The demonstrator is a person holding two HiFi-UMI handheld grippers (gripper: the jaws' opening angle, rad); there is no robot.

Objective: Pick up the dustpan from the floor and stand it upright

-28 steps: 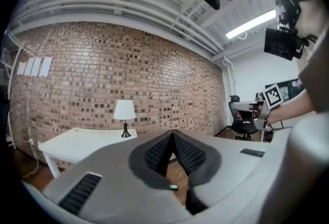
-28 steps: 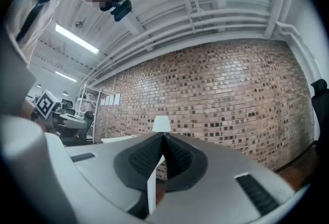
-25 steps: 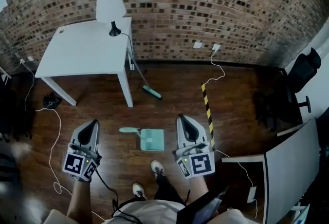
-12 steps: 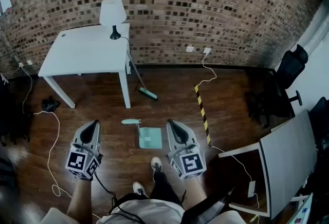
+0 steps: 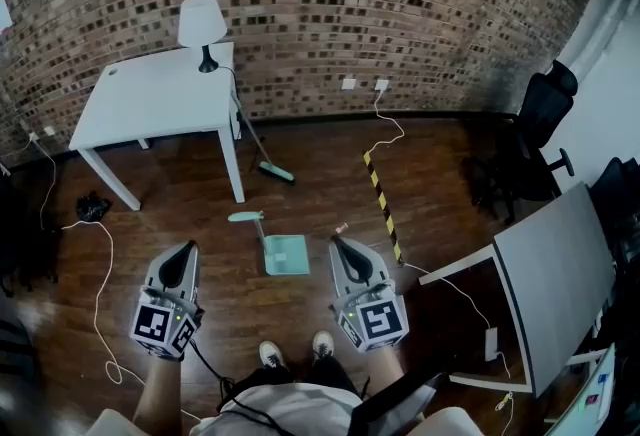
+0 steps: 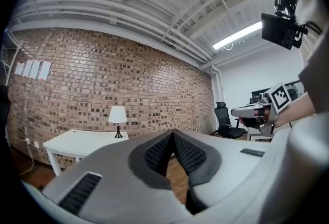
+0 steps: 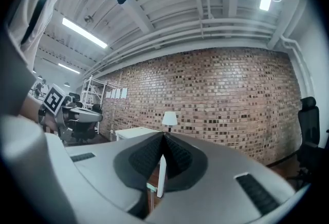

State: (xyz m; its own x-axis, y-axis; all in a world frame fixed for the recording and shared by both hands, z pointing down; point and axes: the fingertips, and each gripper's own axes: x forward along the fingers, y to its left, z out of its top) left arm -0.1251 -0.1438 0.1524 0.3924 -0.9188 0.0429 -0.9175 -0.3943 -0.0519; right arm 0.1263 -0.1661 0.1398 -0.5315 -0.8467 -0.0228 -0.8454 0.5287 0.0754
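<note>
**Dustpan flat on the floor ahead, both grippers closed and empty**

The pale mint-green plastic dustpan [image 5: 285, 255] lies flat on the dark wooden floor [image 5: 450, 174]. It sits between the two gripper tips and just ahead of them, with its slim handle angled away towards the white table [image 5: 150, 99]. The left gripper [image 5: 184, 254] and right gripper [image 5: 346, 250] are both held level with their jaws pressed together and nothing in either.

The pan looks light and stiff, with smooth, probably slippery faces. The handle seems the best hold, near where it joins the tray, so the pan does not swing when tipped upright.

Compared with a second ago, the dustpan sits farther from the shoes [image 5: 270, 354], which now stand side by side. The table and the white lamp [image 5: 201, 22] have slid leftwards in the head view, and more of the grey desk [image 5: 550, 274] shows at the right.
</note>
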